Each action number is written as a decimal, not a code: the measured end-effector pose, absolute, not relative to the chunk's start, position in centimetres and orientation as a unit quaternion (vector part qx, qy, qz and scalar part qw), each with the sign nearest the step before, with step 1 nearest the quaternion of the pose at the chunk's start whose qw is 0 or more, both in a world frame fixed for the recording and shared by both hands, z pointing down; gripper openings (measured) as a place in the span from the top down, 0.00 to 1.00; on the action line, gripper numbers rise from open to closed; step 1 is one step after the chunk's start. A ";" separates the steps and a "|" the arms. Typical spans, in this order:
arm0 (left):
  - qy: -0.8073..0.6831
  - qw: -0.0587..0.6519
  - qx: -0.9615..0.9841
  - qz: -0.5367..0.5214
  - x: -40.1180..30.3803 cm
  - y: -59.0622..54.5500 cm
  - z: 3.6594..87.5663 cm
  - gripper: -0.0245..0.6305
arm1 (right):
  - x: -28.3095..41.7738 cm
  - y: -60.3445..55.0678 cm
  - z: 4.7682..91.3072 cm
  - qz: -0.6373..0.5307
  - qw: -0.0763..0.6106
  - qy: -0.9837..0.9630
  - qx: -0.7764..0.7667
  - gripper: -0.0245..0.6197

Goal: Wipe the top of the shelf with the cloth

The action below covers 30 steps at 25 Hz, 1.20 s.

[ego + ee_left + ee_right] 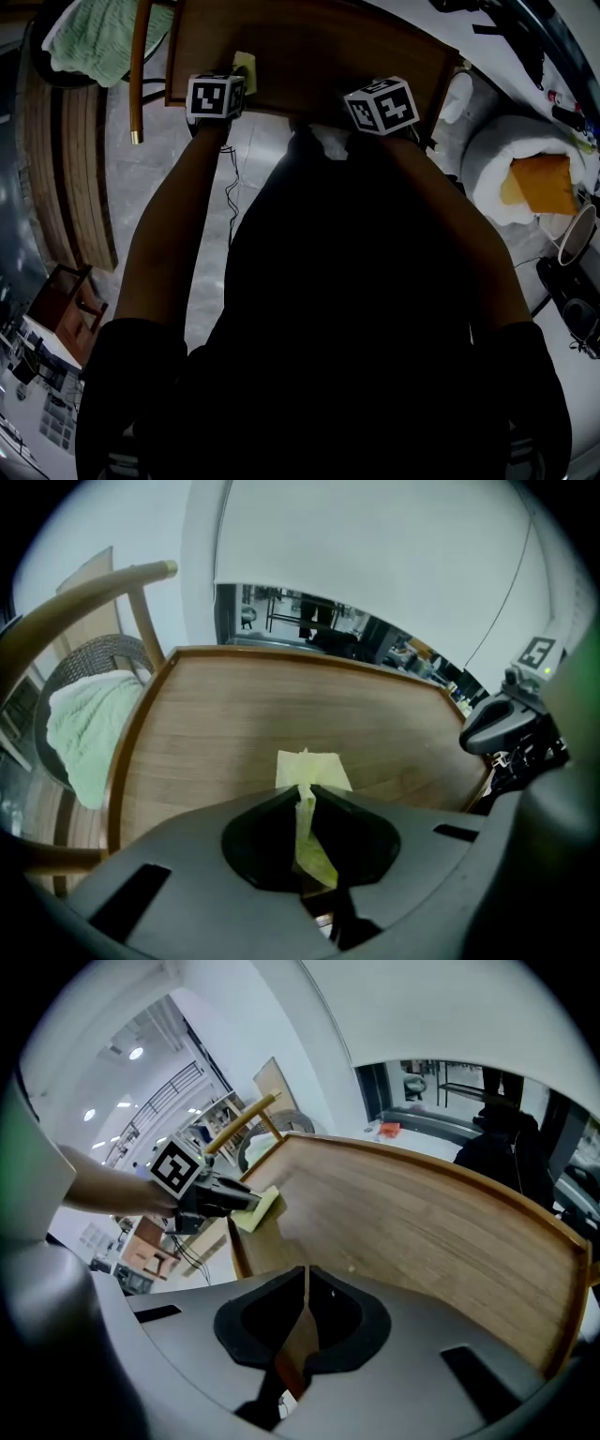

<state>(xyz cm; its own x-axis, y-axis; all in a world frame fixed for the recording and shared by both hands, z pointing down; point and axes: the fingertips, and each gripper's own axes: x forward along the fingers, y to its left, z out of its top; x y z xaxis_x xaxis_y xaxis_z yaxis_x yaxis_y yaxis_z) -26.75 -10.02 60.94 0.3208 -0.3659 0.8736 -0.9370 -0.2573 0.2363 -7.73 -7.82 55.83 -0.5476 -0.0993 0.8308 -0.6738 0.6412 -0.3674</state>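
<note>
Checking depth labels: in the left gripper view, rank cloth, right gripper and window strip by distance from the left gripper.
1. cloth, pinched in the jaws.
2. right gripper, at the right edge of the shelf.
3. window strip, beyond the shelf's far edge.

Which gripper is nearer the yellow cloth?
Left. The left gripper is shut on the yellow cloth at the left end of the shelf top; the right gripper, shut, sits apart, further right.

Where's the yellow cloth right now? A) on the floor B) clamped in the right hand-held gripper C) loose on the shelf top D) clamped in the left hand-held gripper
D: the left gripper view shows the yellow cloth pinched between the shut jaws of the left hand-held gripper, over the shelf top.
</note>
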 end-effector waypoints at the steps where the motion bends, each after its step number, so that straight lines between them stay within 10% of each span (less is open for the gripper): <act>1: -0.464 0.398 0.705 0.358 -27.7 -10.1 61.0 0.92 | -7.8 -7.8 55.9 0.349 0.413 -0.807 0.240 0.92; 21: -0.578 0.400 0.548 0.452 -41.3 -9.2 60.9 0.92 | -5.1 -8.5 55.0 0.340 0.413 -0.810 0.242 0.92; 30: -0.573 0.393 0.589 0.412 -34.2 -11.2 59.6 0.92 | 4.4 -11.0 53.7 0.341 0.381 -0.809 0.289 0.92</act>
<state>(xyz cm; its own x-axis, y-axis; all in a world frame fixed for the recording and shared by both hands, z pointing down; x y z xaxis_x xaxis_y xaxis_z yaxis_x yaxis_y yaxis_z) -34.23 -11.22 59.60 0.0024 -0.3505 0.9366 -0.9994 -0.0330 -0.0098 4.41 -10.98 53.73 -0.5422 -0.2086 0.8139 -0.7281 0.6001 -0.3312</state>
